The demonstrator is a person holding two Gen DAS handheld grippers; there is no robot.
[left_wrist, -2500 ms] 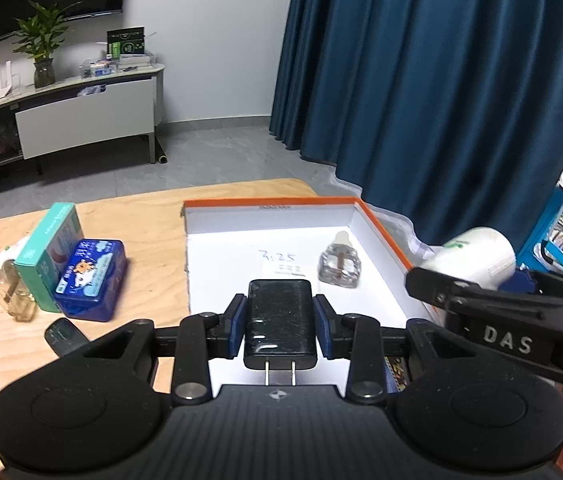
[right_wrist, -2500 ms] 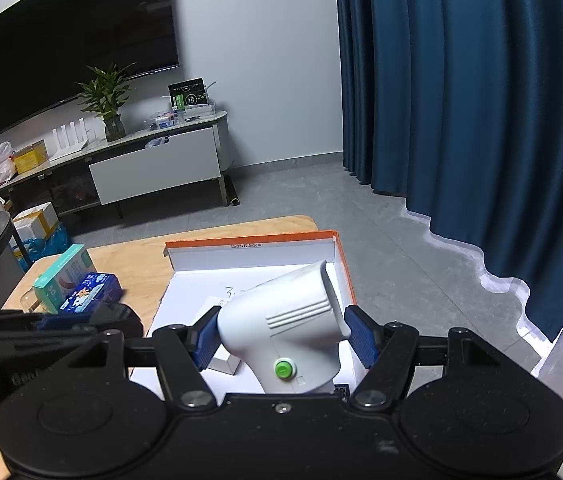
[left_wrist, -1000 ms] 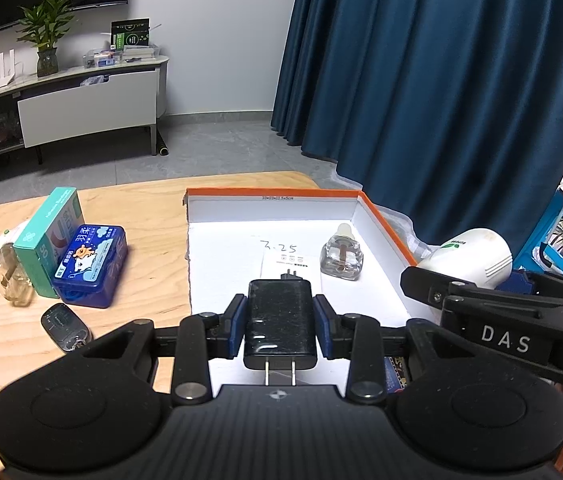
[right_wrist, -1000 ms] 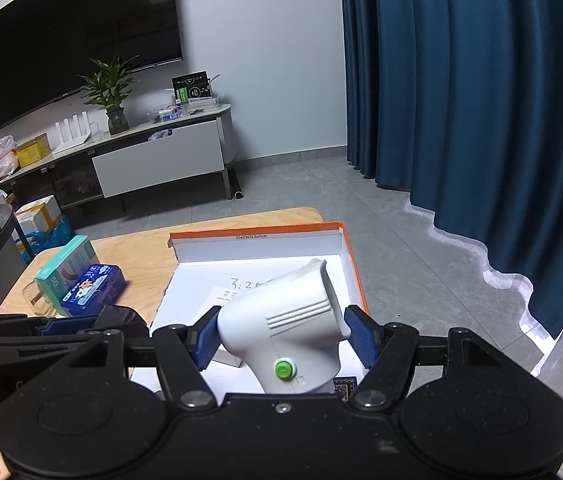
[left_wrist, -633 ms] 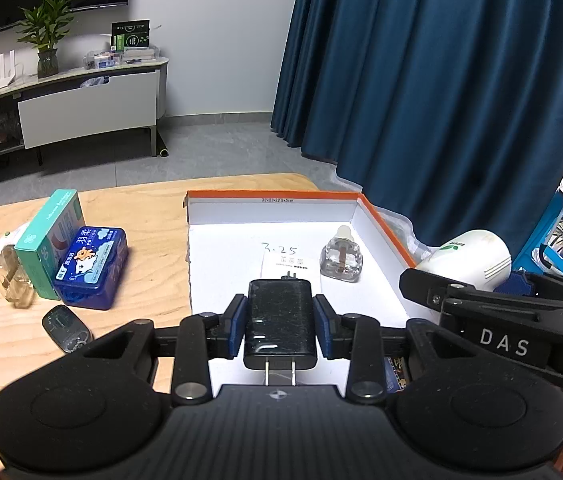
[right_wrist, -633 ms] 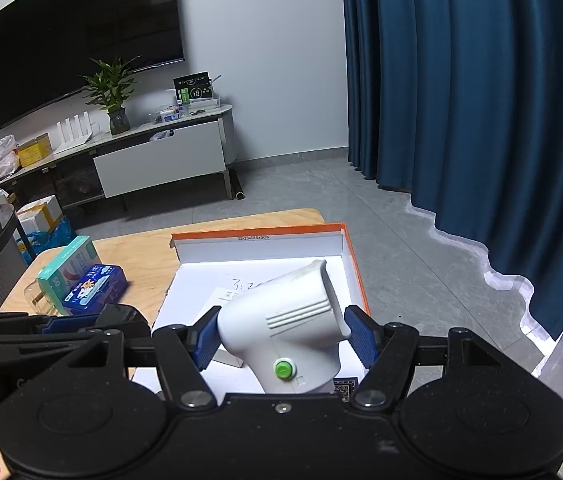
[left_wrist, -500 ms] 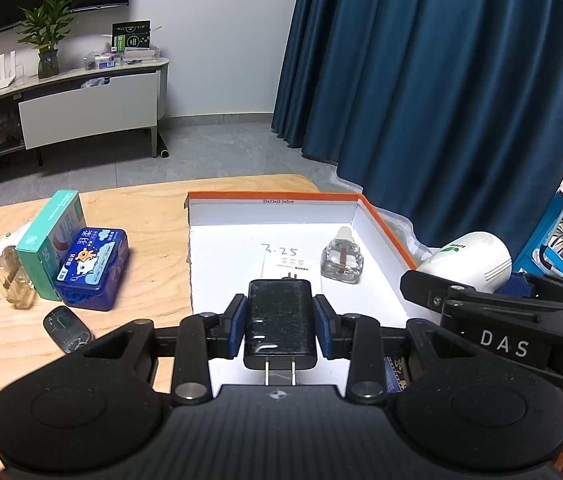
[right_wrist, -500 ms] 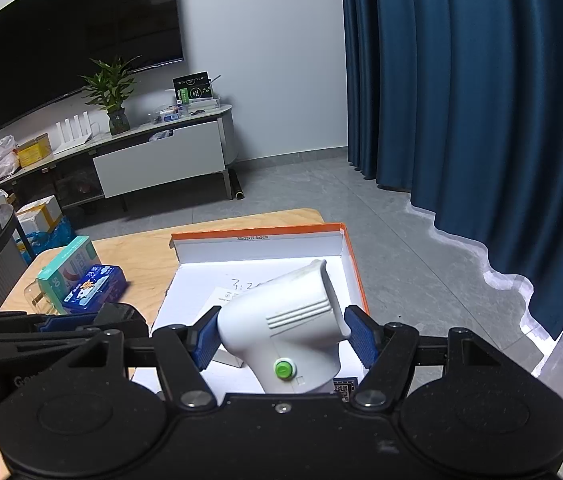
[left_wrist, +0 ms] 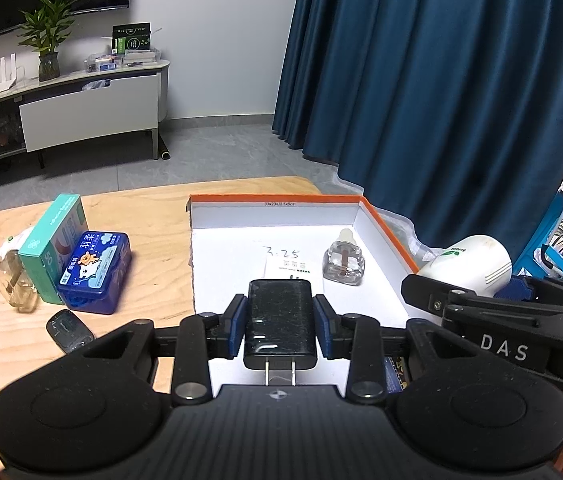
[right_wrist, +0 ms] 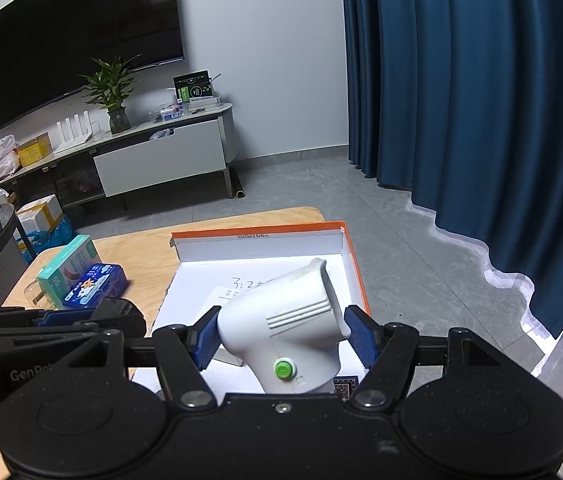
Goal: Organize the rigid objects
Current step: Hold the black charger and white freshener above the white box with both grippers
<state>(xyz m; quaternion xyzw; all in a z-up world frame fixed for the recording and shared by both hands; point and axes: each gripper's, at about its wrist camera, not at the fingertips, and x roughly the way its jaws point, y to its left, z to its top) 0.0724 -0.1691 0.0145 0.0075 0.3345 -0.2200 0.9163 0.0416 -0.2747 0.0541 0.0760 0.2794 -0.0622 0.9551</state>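
My left gripper (left_wrist: 280, 326) is shut on a black plug-in charger (left_wrist: 280, 320), held above the near part of a white open box with an orange rim (left_wrist: 385, 224). My right gripper (right_wrist: 281, 338) is shut on a white plastic device with a green button (right_wrist: 285, 328), also above the box's (right_wrist: 355, 264) near end. That device shows at the right in the left wrist view (left_wrist: 469, 262). A small clear glass bottle (left_wrist: 343, 260) and a white paper slip (left_wrist: 287, 268) lie inside the box.
On the wooden table (left_wrist: 149, 220) left of the box stand a teal carton (left_wrist: 51, 240), a blue tissue pack (left_wrist: 95, 272), a clear bottle (left_wrist: 13, 280) and a small dark remote-like item (left_wrist: 68, 330). Blue curtains (left_wrist: 441, 100) hang behind on the right.
Both grippers have drawn back and risen slightly, so more of the table and box shows. Both still hold their objects.
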